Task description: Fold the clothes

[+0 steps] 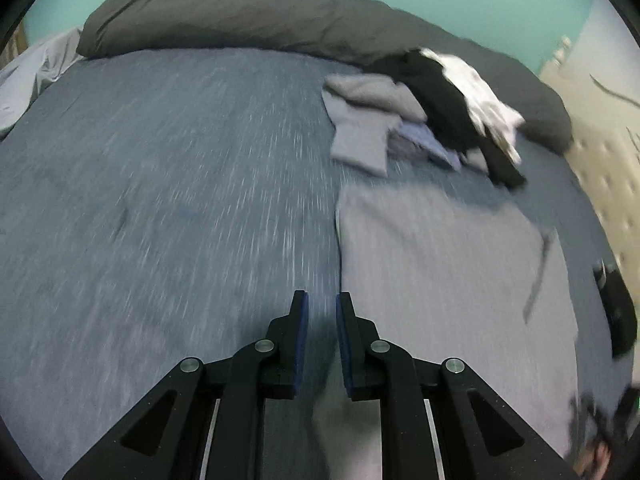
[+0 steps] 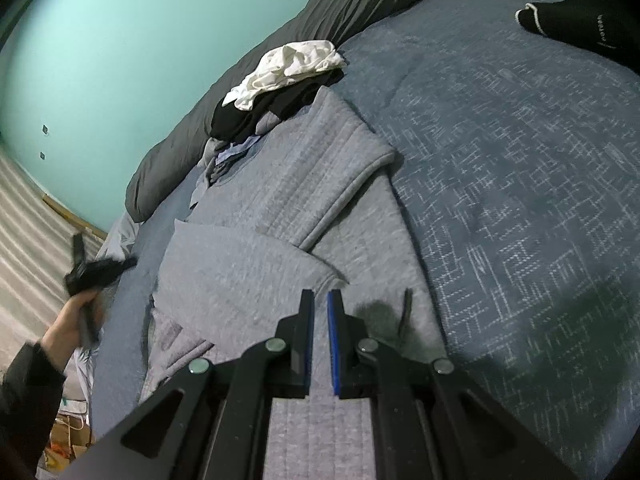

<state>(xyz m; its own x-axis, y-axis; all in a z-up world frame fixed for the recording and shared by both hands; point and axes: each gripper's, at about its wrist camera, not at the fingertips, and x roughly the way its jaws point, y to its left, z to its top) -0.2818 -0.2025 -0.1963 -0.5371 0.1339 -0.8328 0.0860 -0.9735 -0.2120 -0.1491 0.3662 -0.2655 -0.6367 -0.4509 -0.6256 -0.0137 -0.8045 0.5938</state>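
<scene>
A grey knit garment lies partly folded on the blue bed cover, a dark drawstring trailing on it. My left gripper hovers just off the garment's left edge, open, with only bed cover between its pads. In the right wrist view the same garment has one panel laid across it. My right gripper sits low over its near part with jaws almost together. I cannot tell whether cloth is pinched. The left gripper shows at the bed's left side, held by a hand.
A pile of unfolded clothes, grey, black and white, lies at the far side beside a rolled dark duvet. The pile also shows in the right wrist view. A black garment lies far right. Pale carpet borders the bed.
</scene>
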